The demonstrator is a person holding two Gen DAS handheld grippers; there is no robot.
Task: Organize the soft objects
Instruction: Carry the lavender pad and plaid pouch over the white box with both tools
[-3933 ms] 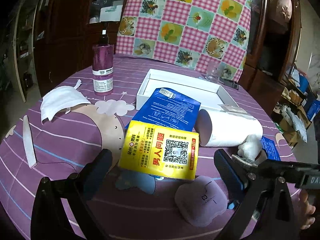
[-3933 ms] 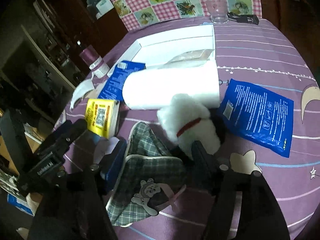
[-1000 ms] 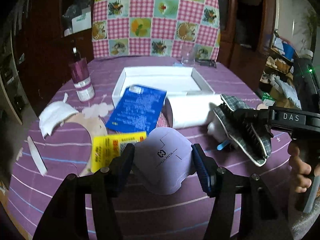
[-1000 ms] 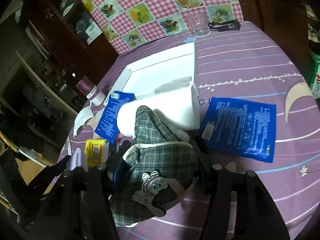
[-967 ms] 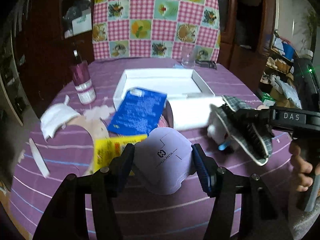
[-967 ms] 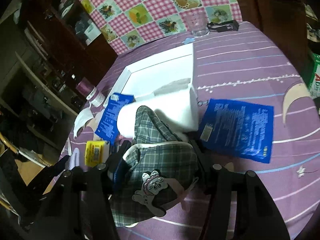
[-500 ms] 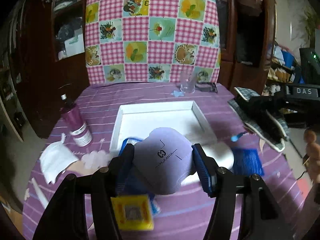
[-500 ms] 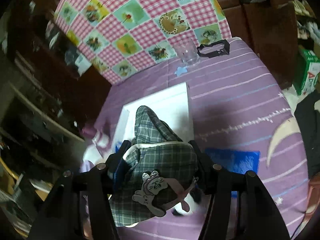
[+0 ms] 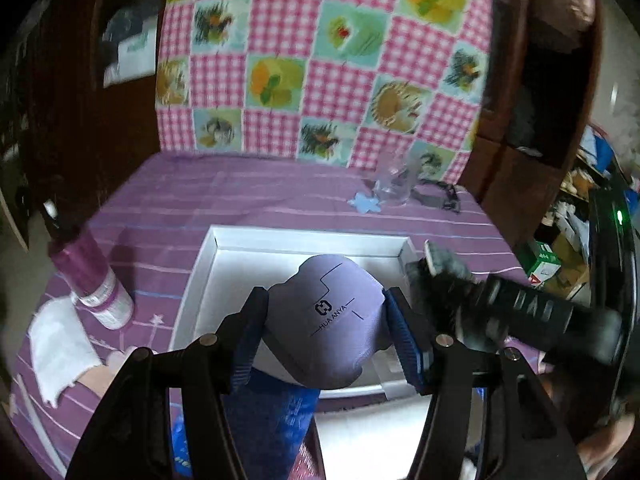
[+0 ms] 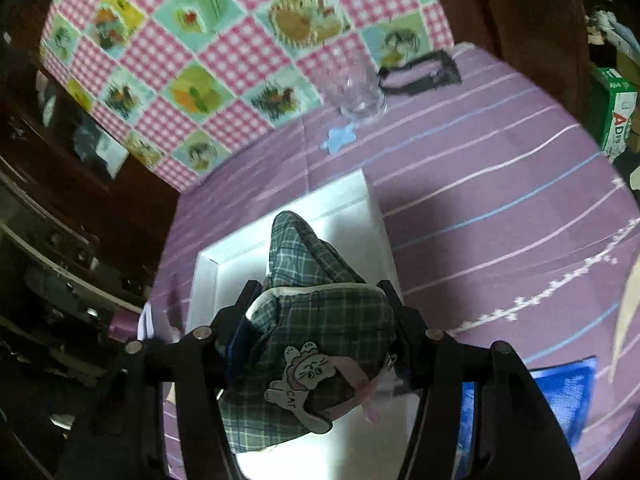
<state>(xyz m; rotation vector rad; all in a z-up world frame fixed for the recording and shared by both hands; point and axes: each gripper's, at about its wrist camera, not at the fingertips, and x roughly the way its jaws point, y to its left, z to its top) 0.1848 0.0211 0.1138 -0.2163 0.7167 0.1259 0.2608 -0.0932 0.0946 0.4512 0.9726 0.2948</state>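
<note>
Left wrist view. Left gripper (image 9: 325,332): fingers set part-way apart and pressed on either side of a lilac soft pad (image 9: 326,322) printed with dark lettering; the pad is held clear of the table, in front of the white tray (image 9: 208,276). Tray: shallow, rectangular, white, lying on the purple striped tablecloth (image 9: 168,208); its visible floor is bare. Right gripper (image 9: 438,280): blurred, entering from the right over the tray's right edge, with a grey checked piece showing at its tip. Left of the tray: a purple bottle (image 9: 94,284) standing upright, and a white cloth (image 9: 60,350) lying flat nearer the table edge. Near edge of the tray: a blue packet (image 9: 276,416), partly hidden by the gripper. Far side of the table: a clear glass (image 9: 394,184), a dark strap (image 9: 438,194), and behind them a pink checked cloth (image 9: 320,60) hanging upright.

Right wrist view. Right gripper (image 10: 320,330): fingers part-way apart, clamped on a green plaid pouch (image 10: 316,320) bearing a cat patch; the pouch hangs over the white tray (image 10: 362,196), its far end over the tray's floor. Whether it touches the floor cannot be told. Beyond: glass (image 10: 358,92), strap (image 10: 420,76), checked cloth (image 10: 224,32). Lower right: a blue packet (image 10: 576,396) flat on the tablecloth (image 10: 500,168).
</note>
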